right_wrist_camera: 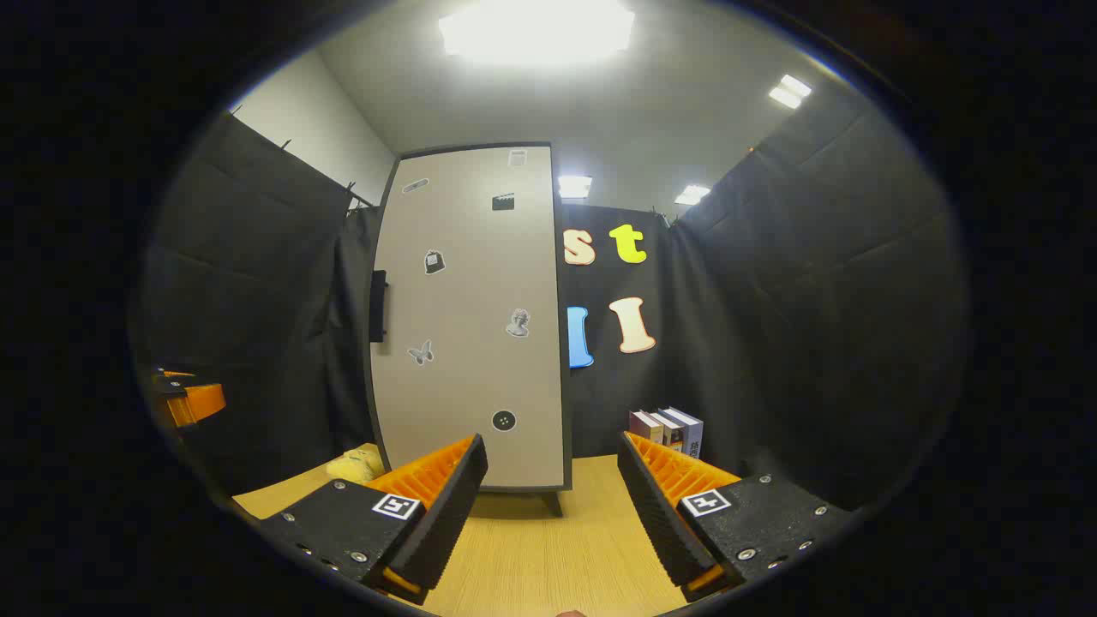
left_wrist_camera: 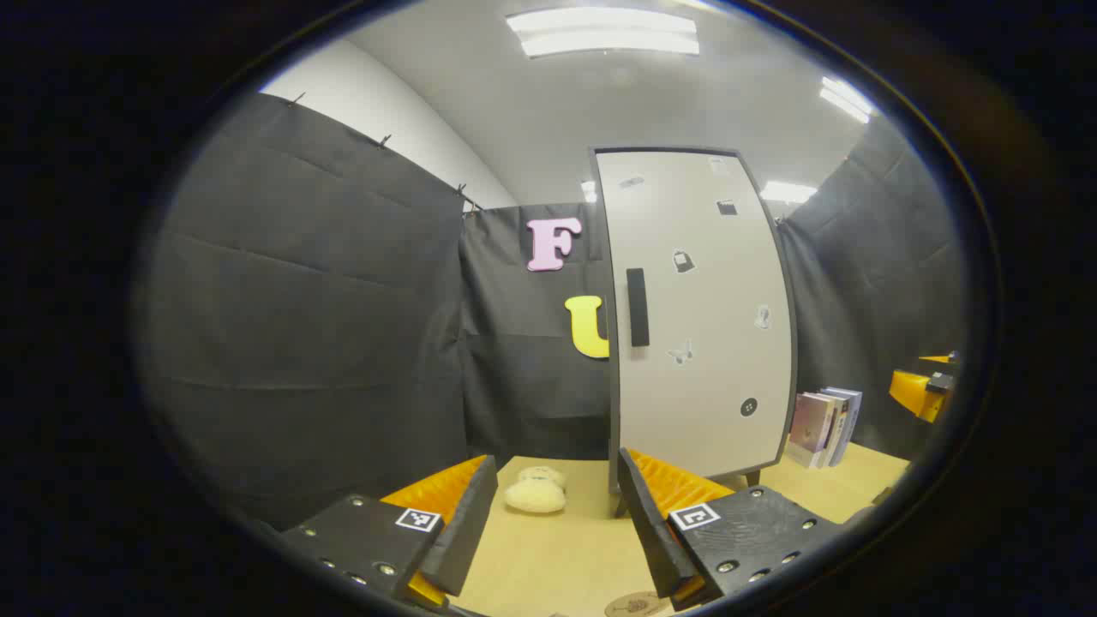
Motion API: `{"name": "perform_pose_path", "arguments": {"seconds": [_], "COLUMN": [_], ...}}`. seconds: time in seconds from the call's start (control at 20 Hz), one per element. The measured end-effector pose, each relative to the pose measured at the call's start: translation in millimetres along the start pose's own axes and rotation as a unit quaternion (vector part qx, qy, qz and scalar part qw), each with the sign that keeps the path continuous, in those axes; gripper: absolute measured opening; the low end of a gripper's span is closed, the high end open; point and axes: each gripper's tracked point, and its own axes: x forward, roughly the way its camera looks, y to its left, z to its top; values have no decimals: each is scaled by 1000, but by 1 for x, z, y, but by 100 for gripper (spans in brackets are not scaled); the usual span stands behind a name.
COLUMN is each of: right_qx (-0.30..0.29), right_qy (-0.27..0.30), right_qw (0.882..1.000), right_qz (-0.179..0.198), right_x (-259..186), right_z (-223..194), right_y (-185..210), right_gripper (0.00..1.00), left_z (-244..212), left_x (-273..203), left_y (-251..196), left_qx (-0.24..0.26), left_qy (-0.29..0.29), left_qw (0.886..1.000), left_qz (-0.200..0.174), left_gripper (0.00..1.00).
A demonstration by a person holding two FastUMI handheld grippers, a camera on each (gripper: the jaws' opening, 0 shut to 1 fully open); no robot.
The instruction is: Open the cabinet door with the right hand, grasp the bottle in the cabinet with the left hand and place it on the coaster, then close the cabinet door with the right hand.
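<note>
the cabinet door (left_wrist_camera: 698,313) is closed, its dark handle (left_wrist_camera: 638,307) untouched, standing on the wooden table (left_wrist_camera: 548,557). left gripper (left_wrist_camera: 555,523) hangs fingers apart, empty; the coaster (left_wrist_camera: 636,605) lies just below its right finger. right gripper (right_wrist_camera: 553,506) is likewise spread and empty. books (right_wrist_camera: 668,431) stand beside the cabinet; a plush toy (left_wrist_camera: 536,492) lies left of it.

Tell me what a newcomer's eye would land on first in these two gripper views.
The tall pale cabinet dominates, standing on the wooden table with its door closed, stickers scattered over it and a dark handle on its edge. Both the left gripper and the right gripper are open in front of it. Books stand to one side of the cabinet, a pale plush toy to the other.
</note>
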Motion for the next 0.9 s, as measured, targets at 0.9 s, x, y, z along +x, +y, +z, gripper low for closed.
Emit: {"name": "perform_pose_path", "arguments": {"seconds": [0.9], "right_qx": [15], "right_qy": [4], "right_qw": [1000], "right_qz": [-13], "right_x": [3], "right_z": [5], "right_y": [-1], "right_gripper": [95], "left_z": [-1], "left_x": [6], "left_y": [3], "left_qx": [-1], "left_qy": [3], "left_qw": [1000], "left_qz": [-11], "left_gripper": [87]}}
